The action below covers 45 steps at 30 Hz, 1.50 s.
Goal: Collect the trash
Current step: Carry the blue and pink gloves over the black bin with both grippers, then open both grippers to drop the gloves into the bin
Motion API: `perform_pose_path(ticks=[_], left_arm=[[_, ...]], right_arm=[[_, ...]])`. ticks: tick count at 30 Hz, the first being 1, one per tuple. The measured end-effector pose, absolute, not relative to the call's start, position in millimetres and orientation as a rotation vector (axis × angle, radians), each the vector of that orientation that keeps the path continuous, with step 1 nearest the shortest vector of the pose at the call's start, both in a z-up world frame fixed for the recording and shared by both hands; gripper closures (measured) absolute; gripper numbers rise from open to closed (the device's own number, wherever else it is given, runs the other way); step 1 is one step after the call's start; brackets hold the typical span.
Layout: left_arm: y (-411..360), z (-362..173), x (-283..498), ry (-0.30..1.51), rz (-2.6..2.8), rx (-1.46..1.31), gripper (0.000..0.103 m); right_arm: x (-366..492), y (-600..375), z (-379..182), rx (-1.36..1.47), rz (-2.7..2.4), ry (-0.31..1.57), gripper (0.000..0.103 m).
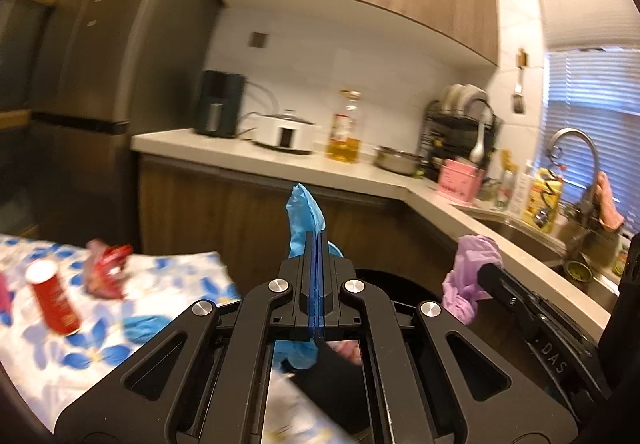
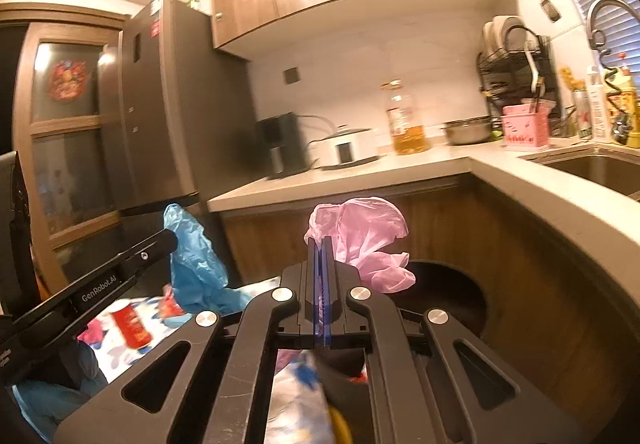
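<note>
My left gripper [image 1: 317,240] is shut on a crumpled blue plastic glove [image 1: 304,215], which sticks up above its tips and hangs below them. My right gripper [image 2: 320,244] is shut on a crumpled pink plastic glove [image 2: 360,236]. Each gripper shows in the other's view: the right one [image 1: 486,270] with the pink glove [image 1: 472,276], the left one [image 2: 172,238] with the blue glove [image 2: 196,256]. Both are held in the air over a round black bin [image 2: 448,292] beside the table. A red can [image 1: 54,296] and a red wrapper [image 1: 108,268] lie on the floral tablecloth [image 1: 172,276].
A kitchen counter [image 1: 280,159] runs behind the bin, bearing an oil bottle [image 1: 346,131], a white cooker [image 1: 286,131], a pot, a dish rack and a pink box. A sink [image 2: 592,167] with a tap is at right. A grey fridge [image 1: 100,43] stands at left.
</note>
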<state>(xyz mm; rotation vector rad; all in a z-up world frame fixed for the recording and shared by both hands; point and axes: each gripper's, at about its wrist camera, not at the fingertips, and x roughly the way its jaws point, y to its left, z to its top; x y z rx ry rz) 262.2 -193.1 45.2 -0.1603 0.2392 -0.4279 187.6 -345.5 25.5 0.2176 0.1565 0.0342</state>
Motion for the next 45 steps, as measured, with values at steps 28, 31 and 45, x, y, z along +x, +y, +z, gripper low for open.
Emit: perform_pose_path(ticks=[28, 31, 45], left_arm=[[-283, 5, 327, 0.337, -0.575, -0.110, 0.103], [-282, 4, 328, 0.341, -0.576, -0.109, 0.103], [-274, -6, 329, 0.374, -0.544, -0.091, 0.062]], right_arm=[[234, -401, 2, 0.238, -0.071, 0.216, 0.101], [236, -402, 2, 0.242, -0.069, 0.220, 0.101], [235, -408, 2, 0.260, -0.108, 0.222, 0.055]])
